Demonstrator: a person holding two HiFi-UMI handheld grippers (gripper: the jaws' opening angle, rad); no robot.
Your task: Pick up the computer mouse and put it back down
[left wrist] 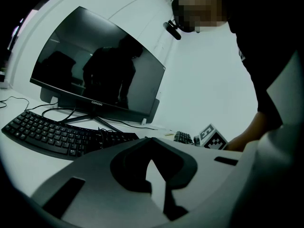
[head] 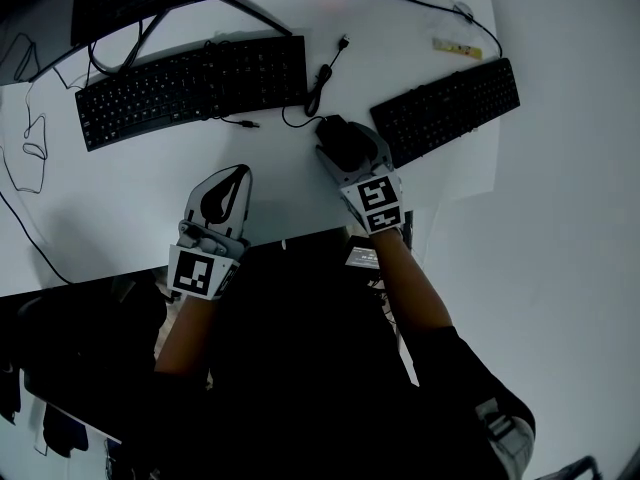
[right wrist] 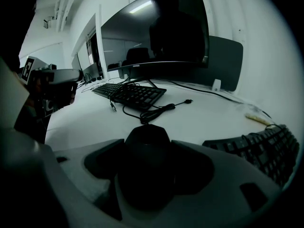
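Note:
A black computer mouse point(head: 338, 136) lies on the white desk point(head: 120, 208), its coiled cable point(head: 318, 96) trailing away from it. My right gripper point(head: 346, 144) is lowered over the mouse with one jaw on each side. In the right gripper view the mouse point(right wrist: 147, 134) fills the gap between the jaws, and I see no pad pressing on it. My left gripper point(head: 236, 176) rests at the desk's near edge, well left of the mouse. Its fingertips meet and hold nothing, which the left gripper view point(left wrist: 149, 139) also shows.
A black keyboard point(head: 190, 88) lies at the back left and a second keyboard point(head: 445, 108) lies angled just right of the mouse. A dark monitor point(left wrist: 99, 80) stands behind them. The desk's front edge point(head: 300, 236) is right below both grippers. Thin cables point(head: 30, 138) lie at the far left.

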